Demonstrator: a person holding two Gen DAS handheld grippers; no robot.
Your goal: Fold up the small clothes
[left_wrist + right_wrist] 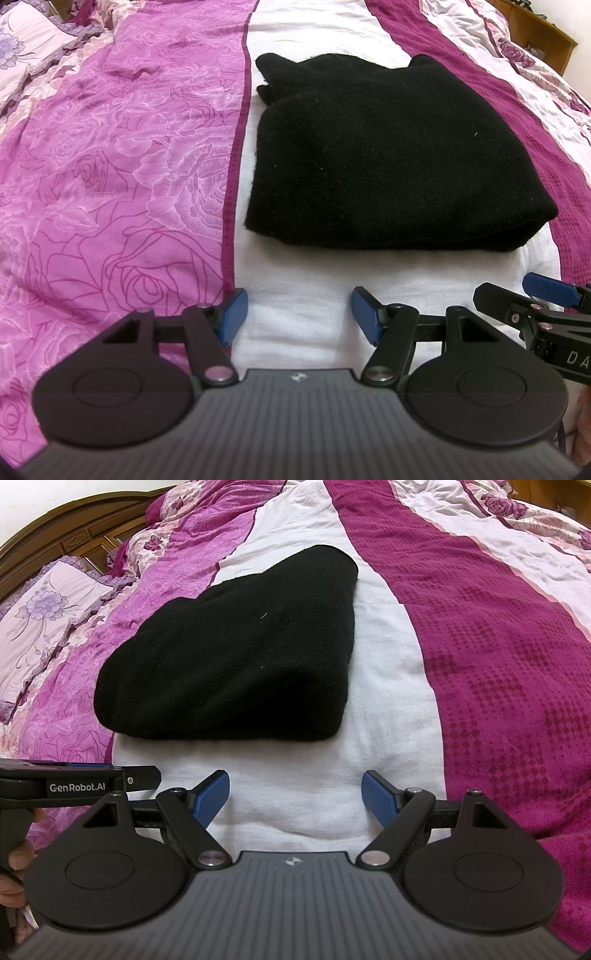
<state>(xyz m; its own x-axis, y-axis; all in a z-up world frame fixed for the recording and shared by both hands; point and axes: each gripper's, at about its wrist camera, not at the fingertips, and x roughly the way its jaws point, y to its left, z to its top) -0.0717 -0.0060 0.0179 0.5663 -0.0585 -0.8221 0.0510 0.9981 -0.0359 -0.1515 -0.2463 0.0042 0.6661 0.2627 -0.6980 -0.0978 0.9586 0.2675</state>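
Soft white sheet [303,295] covers the bed. Nearest, the left gripper [299,317] and right gripper [295,799] hover with ridged blue pads spread apart, holding nothing. Farther off lies a fuzzy black cloth [388,158], folded, with rose-patterned pink bedding [110,166] on its left.

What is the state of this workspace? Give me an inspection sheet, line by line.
Surface: bed with a white sheet strip between pink rose and magenta quilt panels.
Job's things: black knit garment lies folded flat on the white strip, touched by neither gripper.
Clutter: nothing seen.
Grippers: left gripper and right gripper both open, empty, short of the garment's near edge.
Cables: nothing seen.
Surroundings: flowered pillow, wooden headboard, wooden furniture.
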